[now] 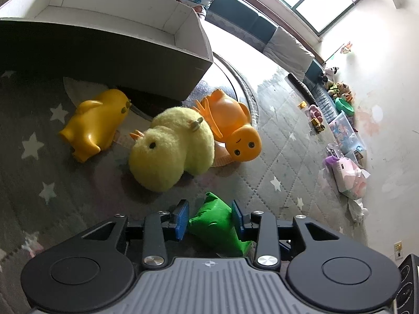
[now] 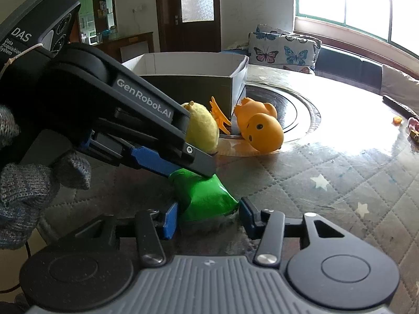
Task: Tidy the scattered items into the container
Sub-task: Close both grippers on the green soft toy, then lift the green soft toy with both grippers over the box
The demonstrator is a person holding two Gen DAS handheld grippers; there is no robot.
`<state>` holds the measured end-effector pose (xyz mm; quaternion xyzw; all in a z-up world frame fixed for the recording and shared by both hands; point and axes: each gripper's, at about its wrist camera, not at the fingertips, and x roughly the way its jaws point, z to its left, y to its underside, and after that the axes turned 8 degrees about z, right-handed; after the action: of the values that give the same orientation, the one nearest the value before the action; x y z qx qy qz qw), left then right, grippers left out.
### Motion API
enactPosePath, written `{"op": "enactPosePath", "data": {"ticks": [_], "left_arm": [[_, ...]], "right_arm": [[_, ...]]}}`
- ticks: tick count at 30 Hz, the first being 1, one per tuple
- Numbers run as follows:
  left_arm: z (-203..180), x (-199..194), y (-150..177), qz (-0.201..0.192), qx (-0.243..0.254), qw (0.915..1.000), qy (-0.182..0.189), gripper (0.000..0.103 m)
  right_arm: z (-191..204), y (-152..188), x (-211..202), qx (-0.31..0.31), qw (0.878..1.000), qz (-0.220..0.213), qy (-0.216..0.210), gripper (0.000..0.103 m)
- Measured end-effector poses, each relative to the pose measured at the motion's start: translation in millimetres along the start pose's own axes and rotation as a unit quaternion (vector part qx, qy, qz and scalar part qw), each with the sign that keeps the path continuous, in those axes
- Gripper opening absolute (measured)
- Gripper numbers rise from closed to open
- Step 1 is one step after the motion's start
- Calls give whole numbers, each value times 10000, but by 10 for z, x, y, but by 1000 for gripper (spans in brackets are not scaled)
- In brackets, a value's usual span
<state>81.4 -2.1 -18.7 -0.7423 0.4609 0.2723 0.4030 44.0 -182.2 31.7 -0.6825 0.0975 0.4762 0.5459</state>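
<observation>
Left wrist view: the green toy (image 1: 217, 219) is seated between the blue pads of the left gripper (image 1: 210, 218), both pads pressed on its sides, so it reads as clamped for lifting. From the right wrist view, the right gripper (image 2: 207, 216) is set around the same toy at its low end; one pad is touching, the other just clear, so its jaws are taken as apart, likely steadying. The box (image 1: 183, 34) is placed at 11 o'clock, open side up, ready for drop-in. The plush chick (image 1: 170, 151), yellow duck (image 1: 97, 123) and orange duck (image 1: 233, 128) are left lying at 12 o'clock on the quilted mat (image 1: 282, 141), just beside the box.
</observation>
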Motion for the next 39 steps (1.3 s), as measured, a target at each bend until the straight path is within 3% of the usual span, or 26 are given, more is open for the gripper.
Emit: {"op": "enactPosePath", "data": {"ticks": [6,14,25,32,39], "left_arm": [[57,-69,44,22,-216,9997,114,35],[5,-457,-71,-521,-171,9985,81,34],[12,-868,-876,-1305,41,9908,-358,34],[236,-751,-1395,-1334,-152,9893,-577,34],[544,-544,-1708,-1134,-477,9905,-616,34]], "right_arm": [[36,9,-49,37,10000,-16,-73,45],[151,-273,-177,-184,9992,-335,-153,44],[206,-1239,42,-563,9943,-832,-364,43],[131,-1786,519,-650,9946,-641,-500,43],[141,-2068,958,-756,9951,-286,-562,43]]}}
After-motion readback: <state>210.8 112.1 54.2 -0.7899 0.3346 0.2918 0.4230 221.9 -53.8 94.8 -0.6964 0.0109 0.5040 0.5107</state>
